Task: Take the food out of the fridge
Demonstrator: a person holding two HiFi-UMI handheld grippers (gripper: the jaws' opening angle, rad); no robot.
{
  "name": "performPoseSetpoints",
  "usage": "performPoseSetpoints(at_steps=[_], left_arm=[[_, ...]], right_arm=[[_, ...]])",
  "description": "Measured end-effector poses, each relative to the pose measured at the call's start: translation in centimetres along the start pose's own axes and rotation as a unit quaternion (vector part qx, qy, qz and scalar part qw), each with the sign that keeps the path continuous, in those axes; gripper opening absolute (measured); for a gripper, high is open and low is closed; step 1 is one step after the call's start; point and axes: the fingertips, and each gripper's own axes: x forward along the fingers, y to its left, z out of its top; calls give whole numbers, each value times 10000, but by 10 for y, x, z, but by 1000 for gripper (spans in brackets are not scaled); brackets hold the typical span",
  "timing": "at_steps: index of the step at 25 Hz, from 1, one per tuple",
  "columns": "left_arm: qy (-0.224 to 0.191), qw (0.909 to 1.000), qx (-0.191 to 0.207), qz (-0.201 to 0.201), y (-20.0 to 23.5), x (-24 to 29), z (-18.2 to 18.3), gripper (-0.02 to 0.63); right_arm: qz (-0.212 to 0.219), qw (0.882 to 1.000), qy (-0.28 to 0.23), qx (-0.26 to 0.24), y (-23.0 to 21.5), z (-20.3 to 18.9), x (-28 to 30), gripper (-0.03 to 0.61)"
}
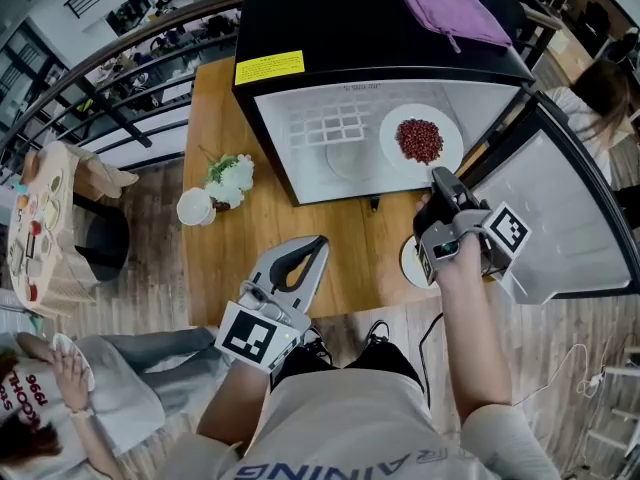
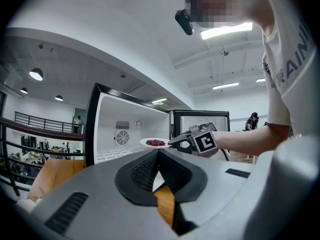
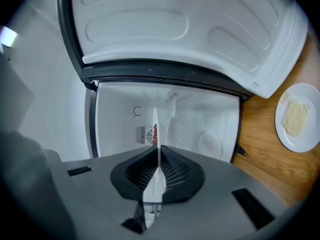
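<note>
- Plate of red beans (image 1: 392,148): upper centre-right of the head view, held level in the right half of the open mini fridge's (image 1: 330,28) mouth, not yet clear of it.
- Left gripper (image 1: 320,241): lower left, jaws pressed together on nothing, well apart from the plate.
- Right gripper (image 1: 438,176): the nearer one. Jaws pinch the plate's near rim and the plate lies straight ahead of them. Judged: draw it straight back down-frame.

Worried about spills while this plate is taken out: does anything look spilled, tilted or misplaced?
Nothing spilled. The plate of red beans looks level in the right gripper, beans heaped mid-plate. Only a crumpled purple cloth on the fridge top seems stray.
</note>
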Motion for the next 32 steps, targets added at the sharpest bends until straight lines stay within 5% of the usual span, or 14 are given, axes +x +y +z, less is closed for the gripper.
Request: performPoseSetpoints(at_steps=[14, 32], left_arm=[[92, 9999, -124, 4, -20, -6, -14, 8], [382, 9978, -352, 402, -35, -20, -41, 8]], right_arm=[[-168, 9956, 890, -247, -62, -41, -69, 32], [-748, 9685, 2337, -431, -198, -99, -94, 32]])
